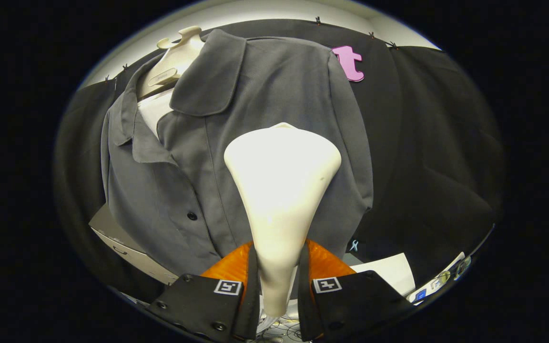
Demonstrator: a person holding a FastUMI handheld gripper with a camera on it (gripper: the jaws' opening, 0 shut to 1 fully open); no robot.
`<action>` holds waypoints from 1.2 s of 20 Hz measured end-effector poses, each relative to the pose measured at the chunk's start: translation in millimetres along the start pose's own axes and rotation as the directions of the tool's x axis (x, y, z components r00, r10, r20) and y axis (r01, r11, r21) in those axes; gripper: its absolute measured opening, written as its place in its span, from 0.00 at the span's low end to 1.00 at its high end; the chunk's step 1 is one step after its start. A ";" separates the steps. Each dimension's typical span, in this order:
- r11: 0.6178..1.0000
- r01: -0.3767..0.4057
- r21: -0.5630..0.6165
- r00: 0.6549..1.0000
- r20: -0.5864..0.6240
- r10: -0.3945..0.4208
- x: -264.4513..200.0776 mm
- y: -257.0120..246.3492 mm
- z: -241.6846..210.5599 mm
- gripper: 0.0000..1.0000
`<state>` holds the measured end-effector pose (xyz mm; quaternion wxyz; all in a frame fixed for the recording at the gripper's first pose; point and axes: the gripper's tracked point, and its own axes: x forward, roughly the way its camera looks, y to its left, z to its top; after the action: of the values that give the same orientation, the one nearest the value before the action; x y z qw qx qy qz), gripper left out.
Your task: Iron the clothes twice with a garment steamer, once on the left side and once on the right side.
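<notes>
Tool [278, 286] fingers clamp steamer [281, 190] against shirt [274, 95].

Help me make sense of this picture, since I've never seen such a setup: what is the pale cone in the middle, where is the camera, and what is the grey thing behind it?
The camera rides on a hand-held two-finger gripper and looks forward along its fingers, the two dark pieces at the bottom. Its wide lens bends everything into a round shape. Both fingers press on the narrow handle of the garment steamer, the pale cone, whose wide head points up towards a grey shirt. The shirt is buttoned and hangs on a cream mannequin, with a white layer at the neck. Behind is the booth's black cloth wall. Low down, a grey box sits left of the shirt and white paper lies to the right.
</notes>
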<state>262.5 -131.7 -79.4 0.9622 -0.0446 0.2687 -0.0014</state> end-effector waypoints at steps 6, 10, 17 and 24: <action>1.000 -0.015 -0.002 0.999 -0.036 0.015 12.1 -0.6 -25.8 0.41; 1.000 -0.013 0.004 0.997 -0.071 0.013 17.2 -5.1 -48.0 0.41; 1.000 -0.017 0.015 0.988 -0.153 0.019 29.5 -12.1 -90.4 0.41; 0.999 -0.027 0.025 0.972 -0.235 0.032 52.1 -19.0 -152.1 0.41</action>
<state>228.8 -164.9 -234.2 0.9239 -0.0296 0.3813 0.0047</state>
